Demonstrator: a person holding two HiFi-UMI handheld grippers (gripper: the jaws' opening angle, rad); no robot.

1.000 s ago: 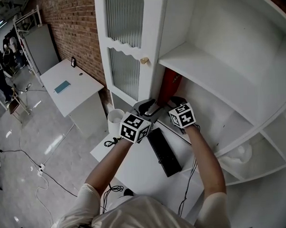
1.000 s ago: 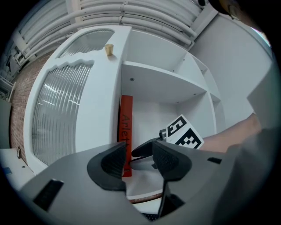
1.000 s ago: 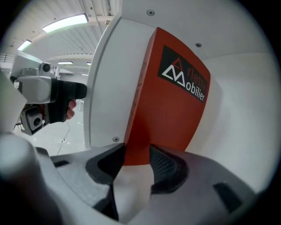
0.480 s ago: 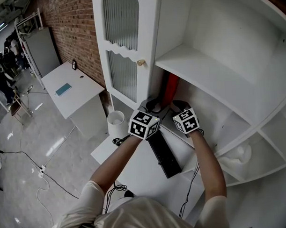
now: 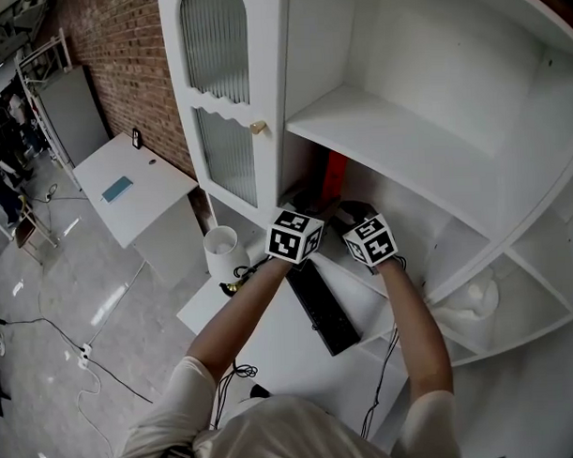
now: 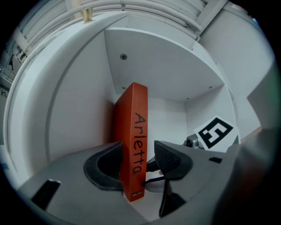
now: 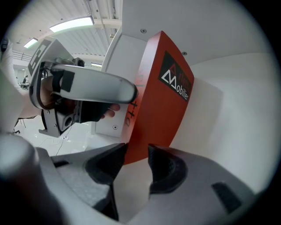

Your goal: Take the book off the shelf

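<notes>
Red-orange, with "Arletta" down its spine, the book (image 6: 133, 132) stands upright at the left end of a compartment in the white shelf unit (image 5: 424, 143), just beside the compartment's side wall and under a shelf board.

The left hand-held gripper (image 6: 137, 159) points level at the spine. Its jaws have just been opening and now stand wide, with the lower part of the spine between them. The left pad lies right against the cover, while the right pad (image 6: 169, 157) stands clear of the spine with a gap showing.

The right hand-held gripper (image 7: 137, 165) comes in from the book's right side, tilted somewhat downward. Its jaws are apart with nothing between the pads, and the book's bottom edge sits just beyond their tips. Its marker cube (image 6: 216, 132) shows to the right of the book in the left gripper view.

In the head view both forearms reach forward over a white table (image 5: 271, 337) that carries a black keyboard (image 5: 322, 307). Left of the book's compartment is a cabinet door with ribbed glass (image 5: 216, 94) and a brass knob (image 5: 258, 128).
</notes>
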